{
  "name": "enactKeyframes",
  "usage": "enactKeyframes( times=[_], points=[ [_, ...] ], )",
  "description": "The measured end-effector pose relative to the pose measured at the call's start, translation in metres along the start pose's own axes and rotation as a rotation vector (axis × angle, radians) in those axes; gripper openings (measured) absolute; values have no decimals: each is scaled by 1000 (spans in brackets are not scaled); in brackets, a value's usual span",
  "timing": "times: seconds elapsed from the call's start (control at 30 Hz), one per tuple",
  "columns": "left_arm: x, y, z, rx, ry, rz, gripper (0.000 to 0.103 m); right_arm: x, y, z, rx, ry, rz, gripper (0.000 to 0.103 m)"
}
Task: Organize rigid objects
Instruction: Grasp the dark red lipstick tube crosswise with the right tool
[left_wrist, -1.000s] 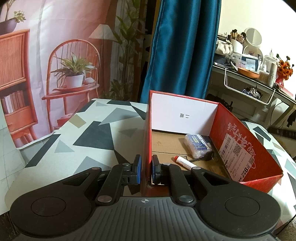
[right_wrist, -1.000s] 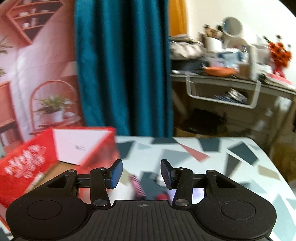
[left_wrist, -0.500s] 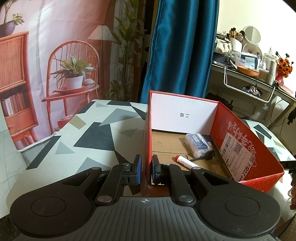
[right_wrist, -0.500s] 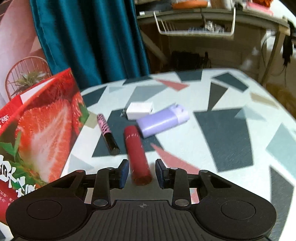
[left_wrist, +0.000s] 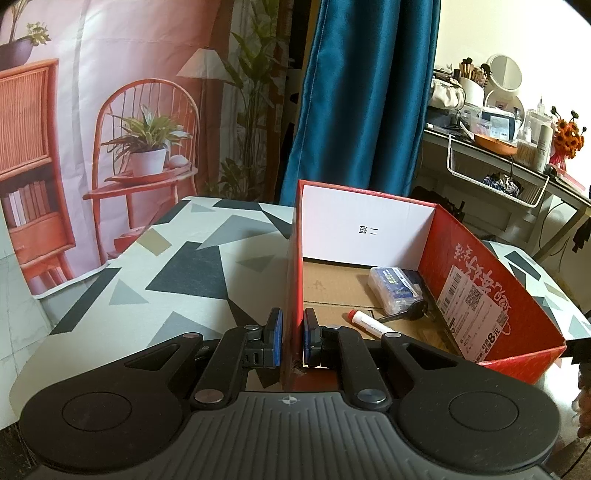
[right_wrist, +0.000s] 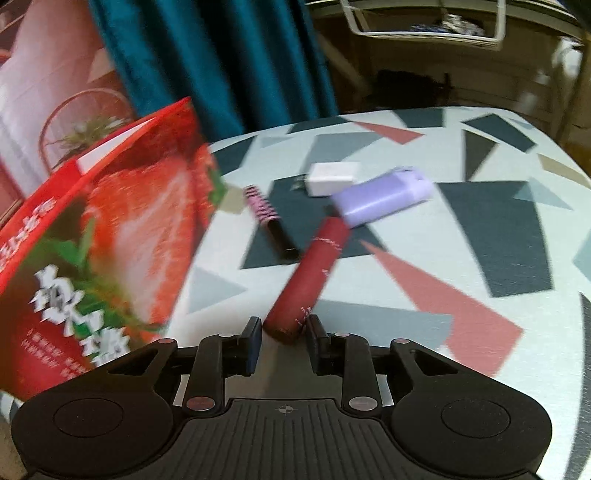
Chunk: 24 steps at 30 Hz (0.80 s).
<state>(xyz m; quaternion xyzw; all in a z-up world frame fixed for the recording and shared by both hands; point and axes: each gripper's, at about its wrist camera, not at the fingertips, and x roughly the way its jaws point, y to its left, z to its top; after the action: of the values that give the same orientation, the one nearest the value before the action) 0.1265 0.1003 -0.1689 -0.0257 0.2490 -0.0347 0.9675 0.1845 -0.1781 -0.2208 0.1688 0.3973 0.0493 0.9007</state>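
Note:
My left gripper (left_wrist: 293, 336) is shut on the near left wall of the red cardboard box (left_wrist: 293, 258). Inside the box lie a clear plastic case (left_wrist: 396, 286), a white marker with a red cap (left_wrist: 371, 323) and a black key (left_wrist: 412, 314). My right gripper (right_wrist: 283, 341) is open, its jaws on either side of the near end of a dark red tube (right_wrist: 312, 273) that lies on the table. A pink-and-black tube (right_wrist: 269, 221), a white block (right_wrist: 332, 178) and a lilac case (right_wrist: 384, 195) lie beyond it. The box's strawberry-printed side (right_wrist: 110, 236) stands to the left.
The table wears a cloth with grey, black and pink triangles (right_wrist: 480, 236). A blue curtain (left_wrist: 362, 103) hangs behind it. A cluttered dressing table with a wire basket (left_wrist: 498, 177) stands at the back right. A printed backdrop (left_wrist: 110, 110) covers the left.
My right gripper came down to the table and closed in on the dark red tube, which now lies slanted between the jaws. My left gripper kept its hold on the box wall.

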Motion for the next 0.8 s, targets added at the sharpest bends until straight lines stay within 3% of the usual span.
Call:
enactKeyframes(
  times=[0.2,0.23,0.3,0.37,0.43,0.6,0.8],
  points=[
    [0,-1,0,5,0,3,13,3,23,3,-103,-20,127,28],
    [0,-1,0,6,0,3,13,-1,25,3,-133,-42,134,35],
    [0,-2,0,9,0,5,13,-7,26,5,-180,-88,107,58],
    [0,-2,0,11,1,7,13,-15,23,8,-222,-149,58,100],
    [1,-2,1,8,1,9,13,-18,17,10,-260,-198,3,103],
    [0,-3,1,13,5,18,13,2,8,19,-456,-138,-54,103],
    [-1,-7,3,17,13,33,13,27,3,26,-469,-82,15,103]
  ],
)
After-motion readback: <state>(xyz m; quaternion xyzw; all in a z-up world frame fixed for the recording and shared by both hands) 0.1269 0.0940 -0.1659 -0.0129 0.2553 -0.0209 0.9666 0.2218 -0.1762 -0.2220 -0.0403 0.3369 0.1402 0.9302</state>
